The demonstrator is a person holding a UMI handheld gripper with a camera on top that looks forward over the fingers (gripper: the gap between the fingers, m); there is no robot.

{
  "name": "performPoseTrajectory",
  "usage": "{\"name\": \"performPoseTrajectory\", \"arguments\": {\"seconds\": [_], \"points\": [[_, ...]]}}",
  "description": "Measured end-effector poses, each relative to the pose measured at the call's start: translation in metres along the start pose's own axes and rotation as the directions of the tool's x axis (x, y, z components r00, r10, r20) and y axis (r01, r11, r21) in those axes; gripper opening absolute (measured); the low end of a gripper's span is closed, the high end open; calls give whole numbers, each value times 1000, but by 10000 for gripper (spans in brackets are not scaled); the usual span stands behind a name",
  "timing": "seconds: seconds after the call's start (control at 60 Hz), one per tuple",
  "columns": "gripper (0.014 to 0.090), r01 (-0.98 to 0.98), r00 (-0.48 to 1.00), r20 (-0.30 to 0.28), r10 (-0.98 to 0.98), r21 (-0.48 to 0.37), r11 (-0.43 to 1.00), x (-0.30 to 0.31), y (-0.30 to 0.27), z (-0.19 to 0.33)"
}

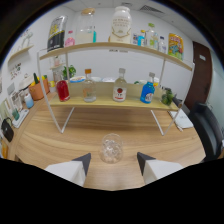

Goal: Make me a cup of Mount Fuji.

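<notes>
A clear glass cup (111, 148) with what looks like ice in it stands on the wooden table (65, 140), just ahead of my fingers and between their tips. My gripper (112, 161) is open, and neither finger touches the glass. Beyond it, the lower shelf (112, 102) carries a red bottle (62, 90), a clear bottle with amber liquid (89, 87), a clear bottle with a red label (119, 86) and a blue bottle (147, 90).
The white wire rack's legs (57, 120) stand on the table to either side of the glass. Its top shelf (115, 46) holds several bottles and jars. An orange pot (36, 90) and small items sit far left; a black chair (210, 127) is at right.
</notes>
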Motion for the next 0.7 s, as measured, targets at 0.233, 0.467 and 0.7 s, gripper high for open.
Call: {"name": "performPoseTrajectory", "arguments": {"seconds": [0.233,0.467,0.7], "points": [[860,-20,999,-29,20,-15,1000,3,20,-10],[861,-41,999,10,40,76,996,-34,15,-18],[865,-23,999,49,7,347,938,-69,-91,5]]}}
